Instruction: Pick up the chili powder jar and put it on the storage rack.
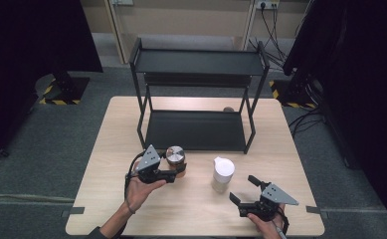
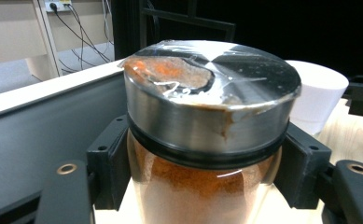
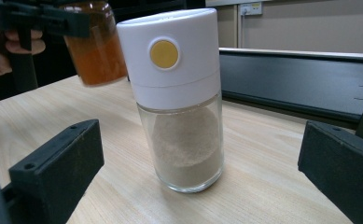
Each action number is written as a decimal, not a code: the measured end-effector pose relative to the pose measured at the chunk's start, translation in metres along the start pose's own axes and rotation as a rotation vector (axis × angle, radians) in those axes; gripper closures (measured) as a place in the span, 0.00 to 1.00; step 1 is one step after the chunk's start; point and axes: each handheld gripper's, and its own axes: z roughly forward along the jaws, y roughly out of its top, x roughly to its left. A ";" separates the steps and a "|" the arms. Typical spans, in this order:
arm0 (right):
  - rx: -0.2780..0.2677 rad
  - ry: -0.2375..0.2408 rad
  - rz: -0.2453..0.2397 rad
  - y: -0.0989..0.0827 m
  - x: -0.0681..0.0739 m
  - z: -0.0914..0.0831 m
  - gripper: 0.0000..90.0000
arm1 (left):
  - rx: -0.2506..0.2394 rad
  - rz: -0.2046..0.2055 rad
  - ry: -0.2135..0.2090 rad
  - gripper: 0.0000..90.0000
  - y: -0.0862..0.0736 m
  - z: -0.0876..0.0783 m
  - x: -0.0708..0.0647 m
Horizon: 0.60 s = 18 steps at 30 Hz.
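Glass jar of orange-brown powder with a steel lid, pinched at its glass body by the left tool, lifted clear of the tabletop just in front of the black shelf rack. Near it to the right, upright on the tabletop, a white-capped shaker of pale powder. Behind that, spread wide and touching nothing, the right tool.
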 end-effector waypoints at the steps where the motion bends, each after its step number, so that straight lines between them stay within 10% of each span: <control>1: 0.000 0.000 0.000 0.000 0.000 0.000 0.00 | -0.002 -0.001 0.001 0.34 0.002 -0.001 0.001; 18: -0.001 0.002 0.003 0.000 0.000 0.000 0.00 | -0.020 0.024 -0.003 0.34 0.053 -0.010 0.013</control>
